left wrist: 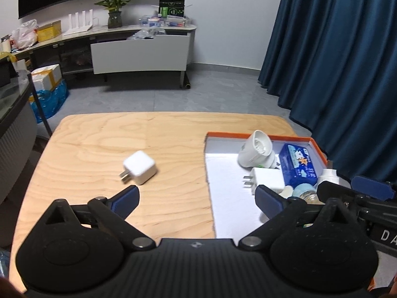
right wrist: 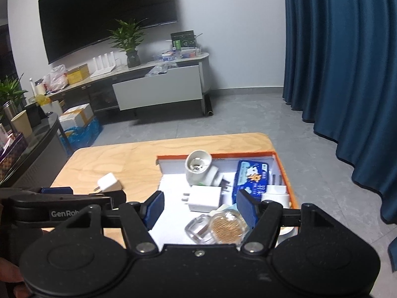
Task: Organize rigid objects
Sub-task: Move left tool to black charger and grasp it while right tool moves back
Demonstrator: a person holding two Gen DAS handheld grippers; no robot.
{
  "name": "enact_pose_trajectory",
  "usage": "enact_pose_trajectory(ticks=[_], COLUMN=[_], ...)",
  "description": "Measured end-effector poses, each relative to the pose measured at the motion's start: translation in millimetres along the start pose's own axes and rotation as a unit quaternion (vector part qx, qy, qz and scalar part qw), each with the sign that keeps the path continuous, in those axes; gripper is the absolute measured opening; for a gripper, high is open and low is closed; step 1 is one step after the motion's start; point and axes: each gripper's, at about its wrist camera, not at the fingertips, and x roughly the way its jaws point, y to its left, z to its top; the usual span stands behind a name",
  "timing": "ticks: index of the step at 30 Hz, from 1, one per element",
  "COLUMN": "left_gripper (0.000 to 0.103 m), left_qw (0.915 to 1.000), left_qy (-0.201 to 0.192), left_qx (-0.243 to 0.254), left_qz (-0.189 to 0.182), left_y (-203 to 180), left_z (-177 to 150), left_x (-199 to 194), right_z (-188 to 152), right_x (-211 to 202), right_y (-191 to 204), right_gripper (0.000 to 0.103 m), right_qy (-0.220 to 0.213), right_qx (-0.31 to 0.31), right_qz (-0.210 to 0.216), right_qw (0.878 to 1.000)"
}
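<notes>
- Left wrist view: the left gripper is spread wide with nothing in it.
- A white charger lies on the desk, left of the orange box.
- Right wrist view: the right gripper hangs half open over the box, holding nothing.
- A blue packet lies inside the box.
</notes>
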Motion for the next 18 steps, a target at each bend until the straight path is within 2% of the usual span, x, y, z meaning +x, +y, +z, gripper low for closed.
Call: enact_pose_trajectory(ticks=[18], left_gripper=[0.103], left_qw=[0.9990], left_qy=[0.003], left_qx=[-0.030], left_qz=[0.034], left_y=[48.4], left_z=[-20.9], left_x=[-17.8], right_z=[-10.3], right_x=[1.5], right_y=[33.1], right_gripper=[0.078], right_qy=[0.016], right_qx=[-0.025], right_qz=[0.031], right_qw=[0.999])
